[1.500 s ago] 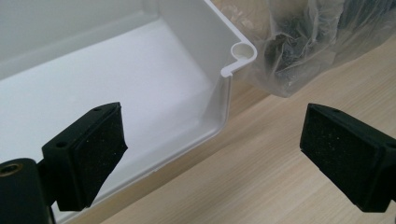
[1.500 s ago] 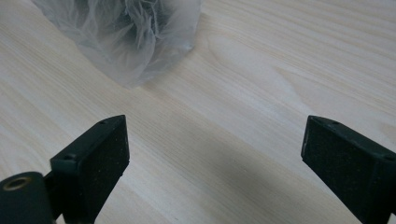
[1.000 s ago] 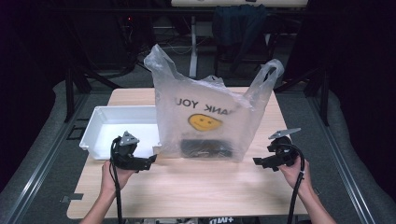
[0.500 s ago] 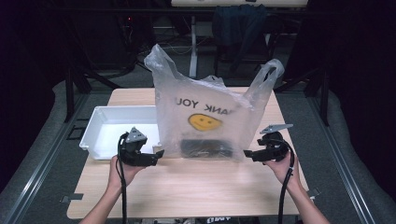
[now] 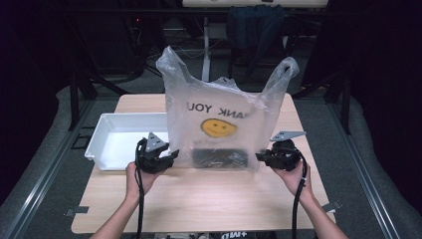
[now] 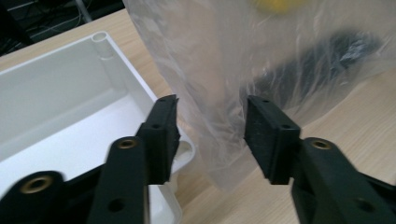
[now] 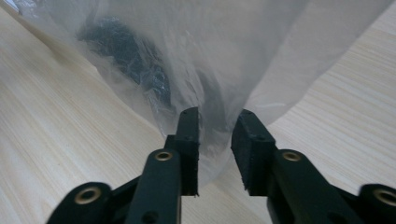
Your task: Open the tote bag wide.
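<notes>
Veiling a dark object (image 5: 219, 159) beyond recognition, the plastic bag (image 5: 224, 124) stands between both gaping grippers (image 6: 210, 135) (image 7: 215, 149).

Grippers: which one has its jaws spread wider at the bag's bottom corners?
The left gripper: its jaws stand wide apart around the plastic bag corner beside the white tray. The right gripper has a narrower gap.

Both forearms come in from the near edge. The left hand-held gripper (image 5: 169, 155) points right with its jaws spread wide. The right hand-held gripper (image 5: 260, 156) points left, its jaws parted by a narrower gap.
</notes>
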`<state>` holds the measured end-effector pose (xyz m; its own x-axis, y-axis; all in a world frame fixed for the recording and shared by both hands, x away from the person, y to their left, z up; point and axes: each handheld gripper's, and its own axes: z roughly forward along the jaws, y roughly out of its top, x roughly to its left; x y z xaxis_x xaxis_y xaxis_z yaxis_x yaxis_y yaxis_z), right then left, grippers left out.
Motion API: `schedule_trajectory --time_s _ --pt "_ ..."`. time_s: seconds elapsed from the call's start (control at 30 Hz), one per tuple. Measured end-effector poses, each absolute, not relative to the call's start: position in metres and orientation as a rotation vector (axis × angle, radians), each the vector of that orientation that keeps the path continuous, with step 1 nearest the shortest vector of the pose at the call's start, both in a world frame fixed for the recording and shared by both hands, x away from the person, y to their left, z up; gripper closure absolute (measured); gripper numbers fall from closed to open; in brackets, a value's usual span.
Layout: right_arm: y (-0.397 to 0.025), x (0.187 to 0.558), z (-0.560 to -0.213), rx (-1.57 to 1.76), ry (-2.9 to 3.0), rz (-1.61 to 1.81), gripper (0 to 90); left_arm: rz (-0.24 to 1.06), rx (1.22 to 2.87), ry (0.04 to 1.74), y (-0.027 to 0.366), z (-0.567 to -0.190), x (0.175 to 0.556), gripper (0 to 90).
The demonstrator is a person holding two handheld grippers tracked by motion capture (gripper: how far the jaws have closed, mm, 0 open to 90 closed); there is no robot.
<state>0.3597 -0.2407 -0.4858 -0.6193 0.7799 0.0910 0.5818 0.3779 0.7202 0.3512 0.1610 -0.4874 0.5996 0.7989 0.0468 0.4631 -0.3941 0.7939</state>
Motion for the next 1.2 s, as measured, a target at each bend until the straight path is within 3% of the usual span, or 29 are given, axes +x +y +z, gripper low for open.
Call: schedule_trajectory --time_s 0.1,0.13,0.27,0.4,0.7,0.83,0.93,0.97,1.03,1.1,1.13,1.2 --pt "-0.237 0.363 -0.487 1.208 2.381 1.078 83.3 0.53 2.053 1.007 0.163 -0.491 0.354 68.2" --pt "-0.233 0.366 -0.489 1.205 2.395 1.055 88.5 0.532 2.057 1.011 0.163 -0.494 0.355 74.7" --pt "-0.229 0.371 -0.495 1.211 2.413 1.029 90.0 0.464 2.077 1.043 0.166 -0.504 0.36 83.6" --pt "-0.229 0.373 -0.498 1.226 2.433 1.016 90.0 0.446 2.082 1.057 0.165 -0.51 0.361 85.9" --pt "-0.228 0.377 -0.514 1.256 2.525 0.897 90.0 0.4 2.164 1.033 0.157 -0.519 0.361 85.6" --pt "-0.229 0.378 -0.516 1.259 2.536 0.894 90.0 0.394 2.184 1.026 0.155 -0.519 0.361 74.4" --pt "-0.228 0.378 -0.517 1.261 2.546 0.888 90.0 0.422 2.157 1.033 0.157 -0.514 0.359 61.7" --pt "-0.227 0.379 -0.52 1.268 2.557 0.9 90.0 0.447 2.121 1.053 0.157 -0.512 0.359 53.9" --pt "-0.228 0.379 -0.522 1.273 2.562 0.893 90.0 0.459 2.107 1.048 0.157 -0.51 0.358 50.5" --pt "-0.228 0.38 -0.522 1.273 2.565 0.89 90.0 0.453 2.11 1.046 0.158 -0.51 0.357 50.8" --pt "-0.229 0.381 -0.524 1.282 2.572 0.874 90.0 0.446 2.104 1.043 0.158 -0.51 0.357 60.1" --pt "-0.229 0.382 -0.527 1.286 2.592 0.851 90.0 0.434 2.1 1.026 0.16 -0.51 0.357 68.0"
